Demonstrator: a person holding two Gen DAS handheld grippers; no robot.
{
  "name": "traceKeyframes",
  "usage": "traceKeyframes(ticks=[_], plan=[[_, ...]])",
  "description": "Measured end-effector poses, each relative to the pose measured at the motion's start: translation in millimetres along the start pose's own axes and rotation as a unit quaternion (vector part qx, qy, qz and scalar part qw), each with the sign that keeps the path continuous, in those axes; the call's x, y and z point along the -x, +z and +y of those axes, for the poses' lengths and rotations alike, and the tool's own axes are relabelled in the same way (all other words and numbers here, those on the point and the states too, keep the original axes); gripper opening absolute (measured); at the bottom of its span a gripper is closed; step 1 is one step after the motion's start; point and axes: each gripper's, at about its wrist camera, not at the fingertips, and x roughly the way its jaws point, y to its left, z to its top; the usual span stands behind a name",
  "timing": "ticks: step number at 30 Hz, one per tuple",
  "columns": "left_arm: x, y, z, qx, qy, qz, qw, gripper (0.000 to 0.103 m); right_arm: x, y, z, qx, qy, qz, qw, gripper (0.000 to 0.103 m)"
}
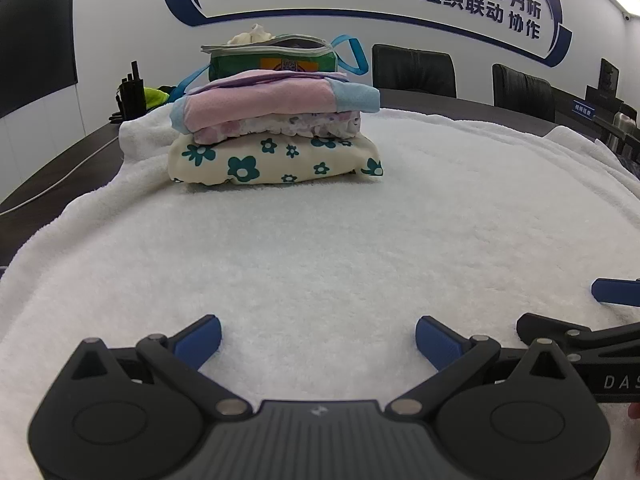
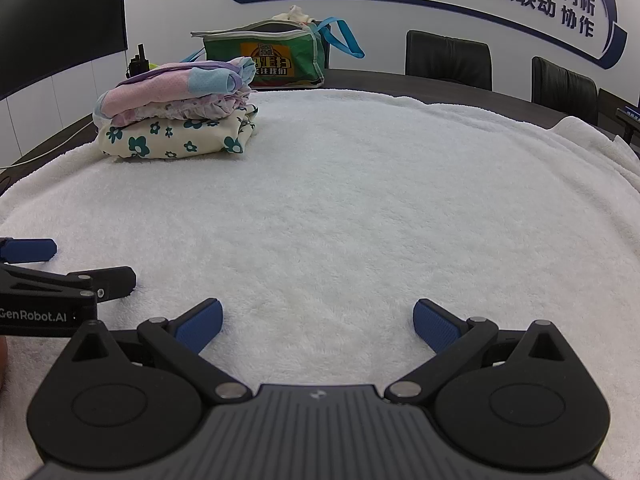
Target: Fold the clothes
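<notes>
A white towel (image 1: 320, 240) covers the table; dark tabletop (image 1: 60, 176) shows past its left edge. Near the far left corner of the towel sits a stack of folded clothes (image 1: 276, 132): a cream garment with teal flowers (image 1: 272, 162) at the bottom, a pale floral piece (image 1: 288, 126) in the middle, and a pink garment with light blue cuffs (image 1: 276, 102) on top; the three lie squarely one on another. Behind the stack, at the towel's far edge, stands a green bag (image 2: 276, 58) with blue straps; something pale pokes out of its top. Two black chairs (image 2: 448, 58) stand along the table's far side beneath a wall with blue lettering.

The left gripper (image 1: 318, 338) hovers low over the near edge of the towel, its blue pads spread wide apart with nothing between them; the right gripper (image 2: 318, 320) sits just beside it at the same edge, jaws likewise spread wide and empty. Each shows in the other's view as a black linkage with a blue pad at the frame's side; the towel between both grippers and the stack lies bare, and the stack is well apart from both.
</notes>
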Motion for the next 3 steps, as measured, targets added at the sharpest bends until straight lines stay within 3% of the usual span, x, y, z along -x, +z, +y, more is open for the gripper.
traceKeyframes(ticks=[3], plan=[[0.1,-0.2,0.5,0.001,-0.001,-0.001,1.0000,0.103,0.1,-0.1,0.0,0.000,0.000,0.000,1.000,0.103]])
